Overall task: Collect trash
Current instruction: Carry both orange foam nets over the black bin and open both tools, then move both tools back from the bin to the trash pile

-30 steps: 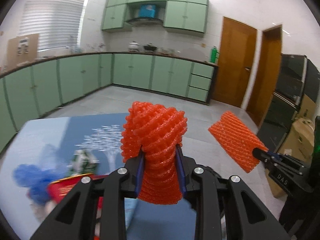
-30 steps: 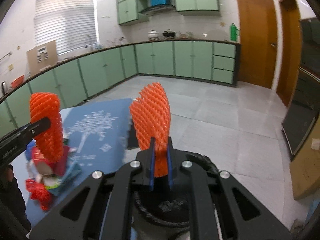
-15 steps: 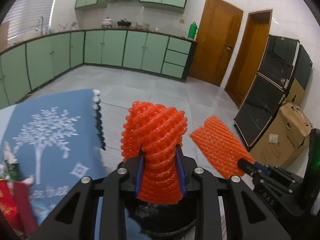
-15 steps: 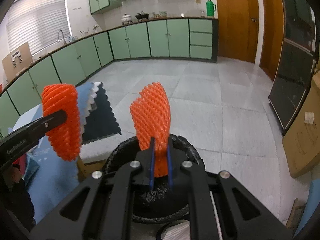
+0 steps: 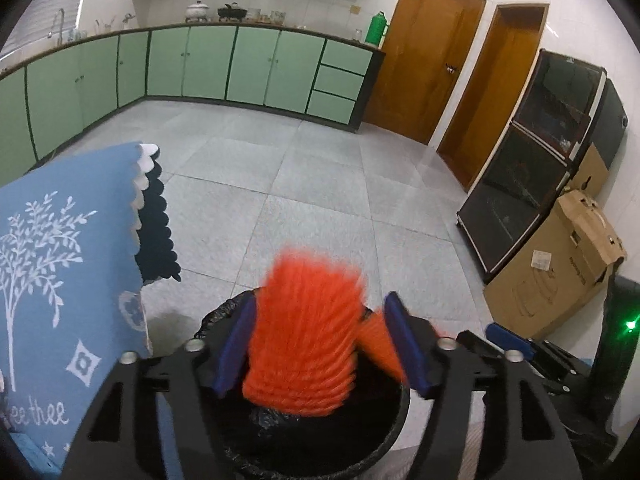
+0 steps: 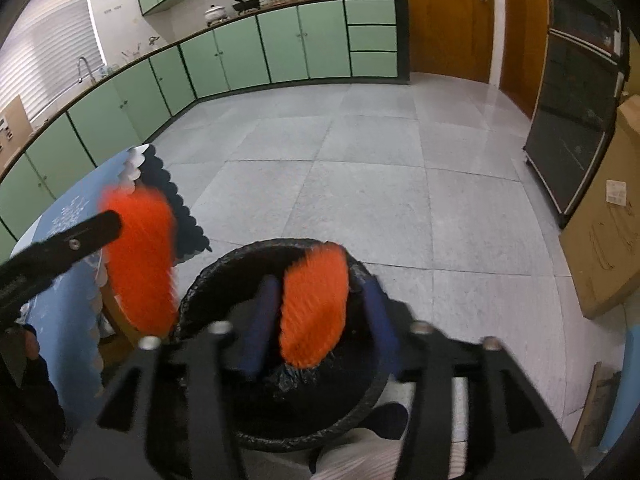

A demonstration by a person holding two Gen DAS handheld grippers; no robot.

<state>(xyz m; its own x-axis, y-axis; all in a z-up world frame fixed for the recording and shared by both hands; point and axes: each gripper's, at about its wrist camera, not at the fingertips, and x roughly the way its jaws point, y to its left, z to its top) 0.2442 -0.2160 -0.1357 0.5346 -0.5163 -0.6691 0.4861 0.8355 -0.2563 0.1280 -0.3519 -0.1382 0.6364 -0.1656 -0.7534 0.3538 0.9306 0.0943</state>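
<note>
Both grippers hover over a black trash bin lined with a black bag point(image 6: 304, 428), also seen in the left wrist view point(image 5: 312, 452). My left gripper point(image 5: 320, 348) is open; a blurred orange foam net point(image 5: 304, 332) is dropping between its blue pads point(image 5: 234, 350) toward the bin. My right gripper point(image 6: 316, 328) is open too; a second orange foam net point(image 6: 314, 308) falls between its pads point(image 6: 260, 324). The left gripper's net also shows in the right wrist view point(image 6: 140, 260), beside the bin's left rim.
A table with a blue tree-print cloth point(image 5: 52, 264) stands just left of the bin. Grey tiled floor point(image 5: 320, 184) lies beyond. A black cabinet point(image 5: 532, 160) and a cardboard box point(image 5: 560, 268) stand at the right; green kitchen cabinets point(image 5: 240, 68) line the far wall.
Both grippers swung right from the table to above the bin and tilted down. Both jaws opened and let go of their orange nets, which now fall blurred.
</note>
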